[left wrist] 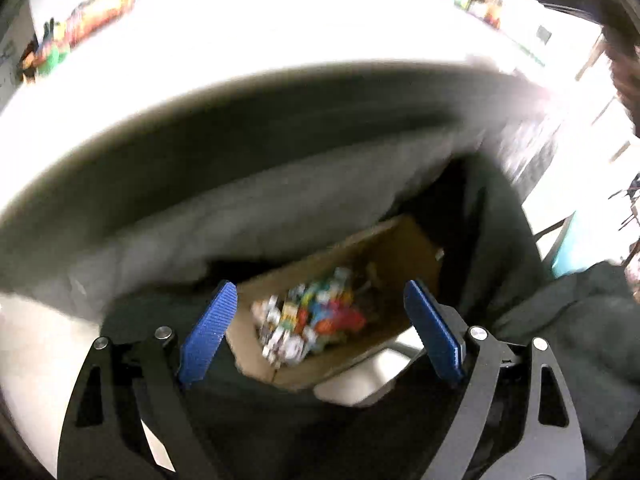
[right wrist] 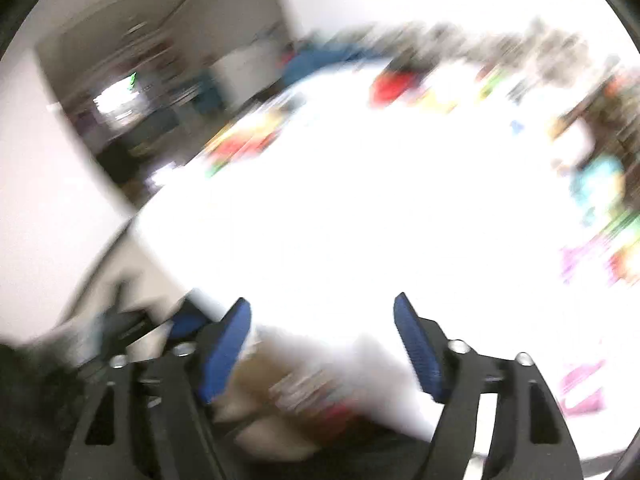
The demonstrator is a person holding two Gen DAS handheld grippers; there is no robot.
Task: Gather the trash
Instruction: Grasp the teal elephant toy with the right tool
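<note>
One cardboard box (left wrist: pixel 380 264), brown, open-topped, seen from above in the left wrist view, below the edge of the white worktop (left wrist: pixel 248 28); it serves as the landmark here.

Trash (left wrist: pixel 312 320): heap of small wrappers inside the box, against its near wall; white, yellow, green, blue and red-orange patches; print blurred, unreadable. Rest of the box floor bare brown card.

Left tool (left wrist: pixel 316 316): over the box, tips on either side of the heap; blue ribbed pads (left wrist: pixel 210 332) spread wide, nothing between them, no contact with wrappers or box.

Dark cloth (left wrist: pixel 500 216): around the box on its far and right sides; grey fold behind the box, under the worktop edge.

Pale flat thing (left wrist: pixel 360 380): just beside the near right corner of the box, partly under it; kind cannot be told.

Packets (left wrist: pixel 80 24): red and orange, on the worktop, well apart from the box, far left.

Right tool (right wrist: pixel 322 340): right wrist view, heavily blurred; blue pads (right wrist: pixel 224 352) wide apart, empty. Below them a brown smear with coloured streaks (right wrist: pixel 304 392), possibly the box; cannot tell. Beyond, the worktop (right wrist: pixel 360 220), overexposed, with coloured clutter (right wrist: pixel 392 84) along its far edge.
</note>
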